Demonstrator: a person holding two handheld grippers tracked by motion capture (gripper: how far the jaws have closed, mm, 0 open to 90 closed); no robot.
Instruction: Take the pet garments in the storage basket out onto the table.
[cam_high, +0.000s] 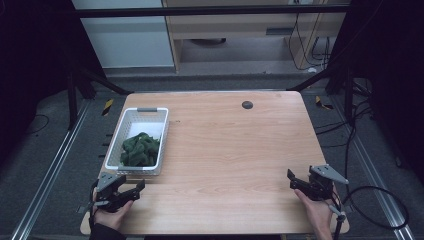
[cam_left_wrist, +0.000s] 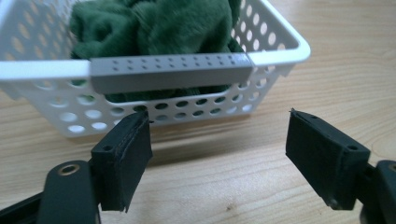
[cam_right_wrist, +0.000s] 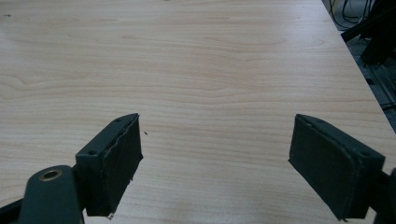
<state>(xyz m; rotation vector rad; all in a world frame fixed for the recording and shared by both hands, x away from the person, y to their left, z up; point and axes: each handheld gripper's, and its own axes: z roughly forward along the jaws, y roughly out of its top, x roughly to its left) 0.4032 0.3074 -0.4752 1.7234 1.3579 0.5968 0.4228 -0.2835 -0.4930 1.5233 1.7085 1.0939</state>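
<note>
A white perforated basket (cam_high: 131, 116) with grey handles stands at the table's left side, holding crumpled dark green cloth (cam_high: 140, 149). My left gripper (cam_high: 131, 190) rests at the near left corner, just in front of the basket, open with nothing between its jaws. In the left gripper view the basket's grey handle (cam_left_wrist: 170, 72) and the green cloth (cam_left_wrist: 154, 25) are close ahead of the left gripper (cam_left_wrist: 219, 154). My right gripper (cam_high: 295, 179) sits at the near right corner, open and empty. In the right gripper view the right gripper (cam_right_wrist: 215, 168) faces bare wood.
The wooden table (cam_high: 235, 145) has a small dark round cap (cam_high: 247, 104) near its far edge. A cable (cam_high: 380, 200) trails off the right gripper past the table's right edge. Metal frame rails and a floor lie around the table.
</note>
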